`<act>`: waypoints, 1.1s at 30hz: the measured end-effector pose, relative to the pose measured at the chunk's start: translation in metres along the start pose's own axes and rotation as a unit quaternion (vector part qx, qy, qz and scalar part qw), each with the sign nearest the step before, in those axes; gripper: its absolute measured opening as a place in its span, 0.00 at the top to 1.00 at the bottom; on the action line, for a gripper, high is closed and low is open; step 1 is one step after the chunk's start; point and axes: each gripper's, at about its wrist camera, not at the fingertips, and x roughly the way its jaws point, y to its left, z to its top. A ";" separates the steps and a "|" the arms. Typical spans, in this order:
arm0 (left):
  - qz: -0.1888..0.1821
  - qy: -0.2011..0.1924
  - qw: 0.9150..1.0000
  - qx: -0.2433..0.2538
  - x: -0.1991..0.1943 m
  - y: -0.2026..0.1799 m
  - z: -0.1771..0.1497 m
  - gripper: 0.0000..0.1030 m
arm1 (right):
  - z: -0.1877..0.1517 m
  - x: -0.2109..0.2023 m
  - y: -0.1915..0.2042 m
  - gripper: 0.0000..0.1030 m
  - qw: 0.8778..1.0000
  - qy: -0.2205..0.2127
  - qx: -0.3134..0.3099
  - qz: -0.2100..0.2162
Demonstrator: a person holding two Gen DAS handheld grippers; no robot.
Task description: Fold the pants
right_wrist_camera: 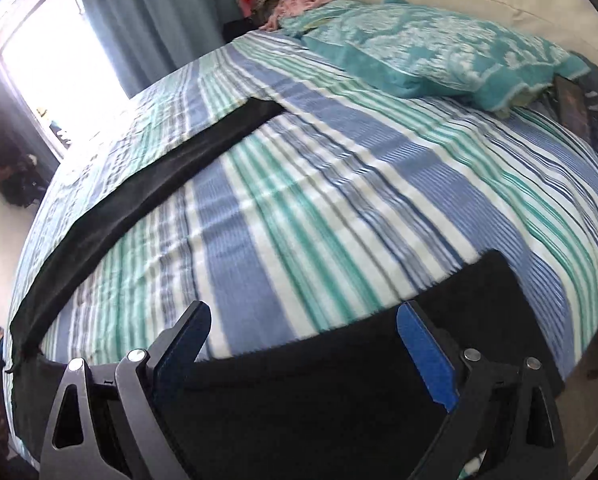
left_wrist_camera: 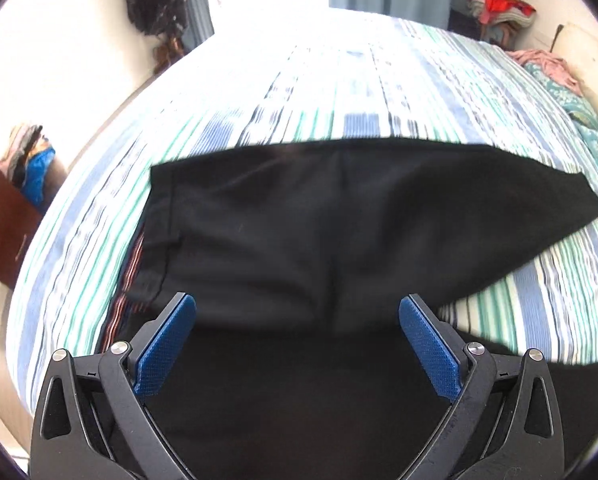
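Note:
Black pants [left_wrist_camera: 339, 232] lie on the striped bedspread [left_wrist_camera: 339, 92]. In the left wrist view they fill the middle and reach under the gripper; a hem with a striped lining shows at the left. My left gripper [left_wrist_camera: 297, 310] is open just above the black cloth, holding nothing. In the right wrist view one black pant leg [right_wrist_camera: 147, 188] runs diagonally up the bed and more black cloth [right_wrist_camera: 339, 380] lies at the near edge. My right gripper [right_wrist_camera: 303, 316] is open over that near cloth, holding nothing.
Teal patterned pillows [right_wrist_camera: 439, 52] lie at the head of the bed, with loose clothes [right_wrist_camera: 299, 0] beyond. A brown dresser [left_wrist_camera: 3, 228] with piled clothes stands left of the bed. A bright window [right_wrist_camera: 55, 60] and blue curtains are on the far side.

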 end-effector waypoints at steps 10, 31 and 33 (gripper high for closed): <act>0.052 -0.019 0.998 -0.025 0.131 -0.003 0.027 0.00 | 0.134 0.128 0.082 0.09 0.989 0.041 -0.037 0.140; 0.037 -0.051 0.997 -0.034 0.135 0.002 0.014 0.01 | 0.298 0.278 0.087 0.87 0.996 -0.001 -0.088 -0.006; 0.038 -0.051 0.997 -0.033 0.136 0.001 0.014 0.01 | 0.278 0.223 0.084 0.88 0.993 -0.048 -0.103 0.024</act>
